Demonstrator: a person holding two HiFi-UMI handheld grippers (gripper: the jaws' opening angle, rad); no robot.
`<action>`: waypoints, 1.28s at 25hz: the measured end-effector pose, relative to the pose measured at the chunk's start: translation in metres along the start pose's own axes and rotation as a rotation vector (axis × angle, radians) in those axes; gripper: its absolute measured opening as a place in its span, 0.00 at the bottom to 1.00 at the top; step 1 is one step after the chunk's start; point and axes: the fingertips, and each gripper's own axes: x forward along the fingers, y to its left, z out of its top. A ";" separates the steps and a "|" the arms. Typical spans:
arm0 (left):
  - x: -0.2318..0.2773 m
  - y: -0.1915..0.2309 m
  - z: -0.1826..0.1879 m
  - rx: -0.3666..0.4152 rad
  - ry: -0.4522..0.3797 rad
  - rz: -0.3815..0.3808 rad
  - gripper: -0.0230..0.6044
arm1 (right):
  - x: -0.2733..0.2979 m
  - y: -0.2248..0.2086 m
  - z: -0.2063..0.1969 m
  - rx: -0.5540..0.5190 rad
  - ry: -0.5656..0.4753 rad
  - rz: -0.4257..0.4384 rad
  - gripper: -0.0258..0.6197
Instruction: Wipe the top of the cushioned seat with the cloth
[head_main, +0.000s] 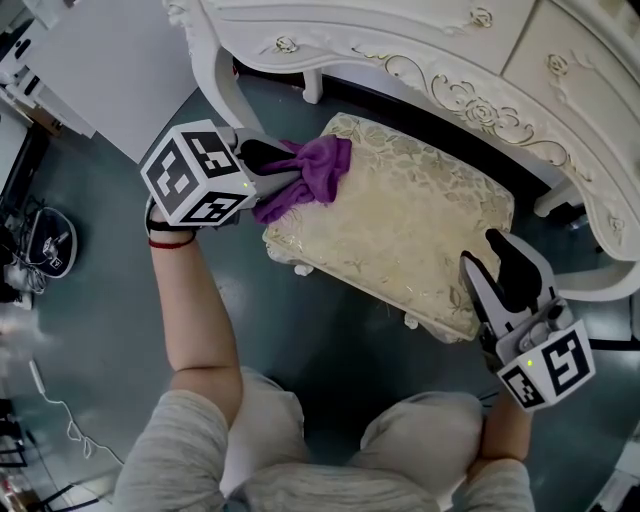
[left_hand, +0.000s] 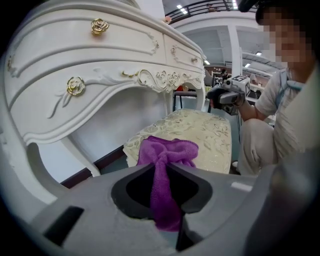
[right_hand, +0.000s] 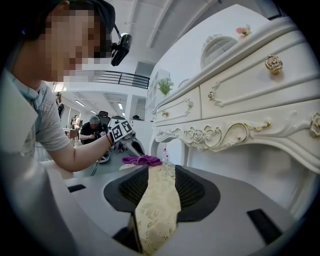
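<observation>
The cushioned seat (head_main: 400, 220) is a low stool with a cream floral top, standing in front of the dressing table. A purple cloth (head_main: 322, 168) lies bunched on the seat's far left corner, and my left gripper (head_main: 283, 172) is shut on its trailing end. In the left gripper view the cloth (left_hand: 167, 152) runs between the jaws onto the seat (left_hand: 210, 132). My right gripper (head_main: 488, 262) is at the seat's right end. In the right gripper view the cream seat edge (right_hand: 157, 210) fills the gap between its pads, so that gripper (right_hand: 156, 185) is shut on it.
A white carved dressing table (head_main: 450, 60) with gold trim arches over the far side of the stool, its leg (head_main: 225, 95) just behind my left gripper. The person's knees (head_main: 420, 430) are close to the near side. Cables and a dark device (head_main: 45, 245) lie on the floor at left.
</observation>
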 end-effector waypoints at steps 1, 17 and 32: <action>-0.002 0.001 -0.002 -0.001 0.004 0.001 0.15 | 0.000 0.000 0.000 0.000 -0.001 0.000 0.30; -0.022 -0.033 0.014 0.106 -0.049 -0.110 0.15 | 0.001 -0.001 0.001 0.002 -0.015 -0.003 0.30; -0.003 -0.069 0.007 0.109 0.048 -0.264 0.15 | -0.009 -0.008 0.003 0.011 -0.035 -0.018 0.30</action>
